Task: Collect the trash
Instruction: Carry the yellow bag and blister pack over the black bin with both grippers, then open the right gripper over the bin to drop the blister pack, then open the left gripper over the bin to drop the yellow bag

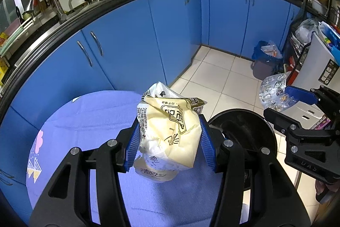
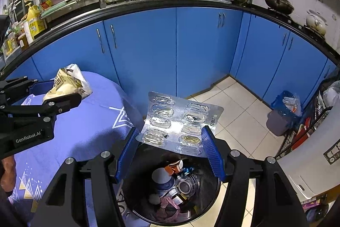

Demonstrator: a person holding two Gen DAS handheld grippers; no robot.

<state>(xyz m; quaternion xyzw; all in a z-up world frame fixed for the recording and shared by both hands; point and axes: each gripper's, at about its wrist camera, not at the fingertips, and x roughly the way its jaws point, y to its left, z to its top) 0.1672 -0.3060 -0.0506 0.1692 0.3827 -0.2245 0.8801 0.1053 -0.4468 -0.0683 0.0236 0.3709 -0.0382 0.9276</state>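
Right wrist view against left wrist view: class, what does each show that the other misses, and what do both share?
Only the right wrist view looks into the black bin, with trash inside, directly under the blister pack that the right gripper grips. Only the left wrist view shows the print on the cream wrapper clamped in the left gripper. Both share the purple tablecloth and blue cabinets.

Your left claw (image 1: 169,139): ribbed blue plastic pads, crinkled glossy cream plastic snack bag (image 1: 170,129). Your right claw (image 2: 170,149): shiny silver foil blister pack (image 2: 180,122), clear bubbles. Matt lilac cloth on table (image 2: 85,131).
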